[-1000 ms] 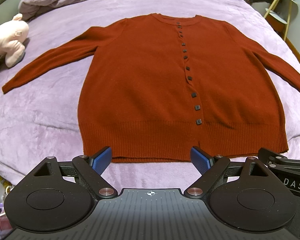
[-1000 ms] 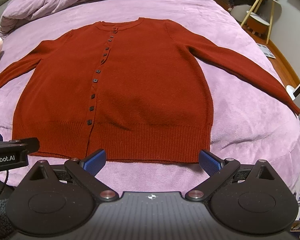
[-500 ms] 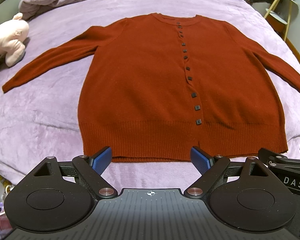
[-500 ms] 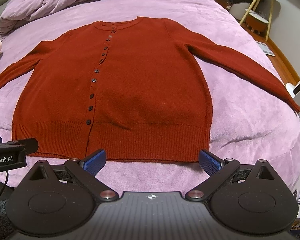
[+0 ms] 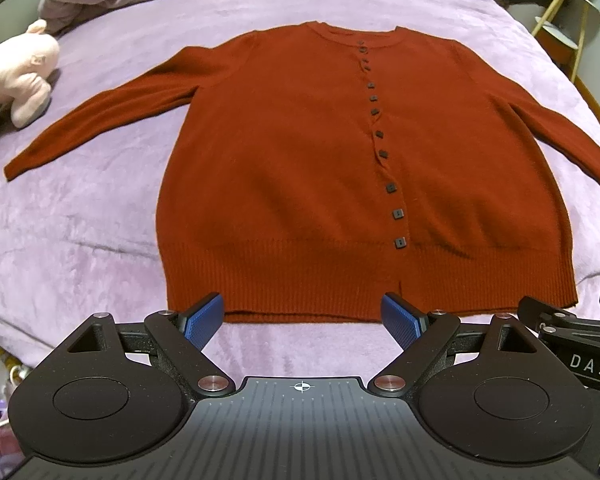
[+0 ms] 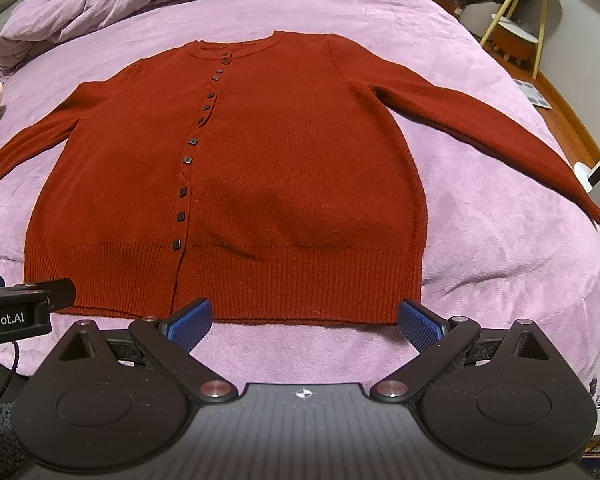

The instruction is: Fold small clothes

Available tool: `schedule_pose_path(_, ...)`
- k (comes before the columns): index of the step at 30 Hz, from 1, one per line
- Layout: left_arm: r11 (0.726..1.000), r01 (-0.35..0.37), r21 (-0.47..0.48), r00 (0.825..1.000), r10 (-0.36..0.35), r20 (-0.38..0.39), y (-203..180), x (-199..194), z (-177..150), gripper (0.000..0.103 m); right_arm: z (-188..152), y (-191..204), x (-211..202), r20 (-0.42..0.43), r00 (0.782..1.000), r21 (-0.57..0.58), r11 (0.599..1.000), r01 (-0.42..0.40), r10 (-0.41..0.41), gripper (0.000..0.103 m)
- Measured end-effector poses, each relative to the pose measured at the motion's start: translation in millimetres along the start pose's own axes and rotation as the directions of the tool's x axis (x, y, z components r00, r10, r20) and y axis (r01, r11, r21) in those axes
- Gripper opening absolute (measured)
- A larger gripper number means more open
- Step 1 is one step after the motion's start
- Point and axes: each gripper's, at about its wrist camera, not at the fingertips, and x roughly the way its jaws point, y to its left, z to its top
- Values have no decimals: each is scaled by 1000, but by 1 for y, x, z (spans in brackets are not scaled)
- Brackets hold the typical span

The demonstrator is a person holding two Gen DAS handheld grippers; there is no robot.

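Hovering both grippers just short of the cardigan (image 5: 300, 168) hem, nothing gripped. Left gripper (image 5: 302, 318) fingers wide apart, empty; right gripper (image 6: 304, 320) fingers equally wide, empty. Cardigan spread flat on the bed (image 5: 80, 220), buttoned, front up, hem just ahead of the fingertips, sleeves splayed out beyond either side, probably laid out so for a clean first fold. Plush toy (image 5: 16, 76) far ahead-left, clear of the sleeve.

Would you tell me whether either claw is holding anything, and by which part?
Nothing is held: the left claw and right claw are open, short of the cardigan.
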Motion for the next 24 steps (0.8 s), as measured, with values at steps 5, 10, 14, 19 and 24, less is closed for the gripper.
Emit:
schedule_pose_path(5,1000,-4,-1,1000,4,-5,0,2,1,90,0,-1,2,-5,1000,1,1000,-2,2,99)
schedule_pose_path(10,1000,-5,-7,1000,4,-11,1,5,2,90,0,-4,3,1,999,11,999,-36,36,99)
schedule_pose_path(14,1000,3,-18,1000,-3,-15,2,8,3,90,-2,-11,-3,103,988,6,993,-115,114,99)
schedule_pose_path(19,998,32,-45,999,-32,14,8,14,9,89,-13,-50,-16,494,850,-15,979,-203,184,99)
schedule_pose_path(24,991,90,-97,989,-78,125,15,22,24,90,4,-130,7,553,826,165,957,-237,109,99)
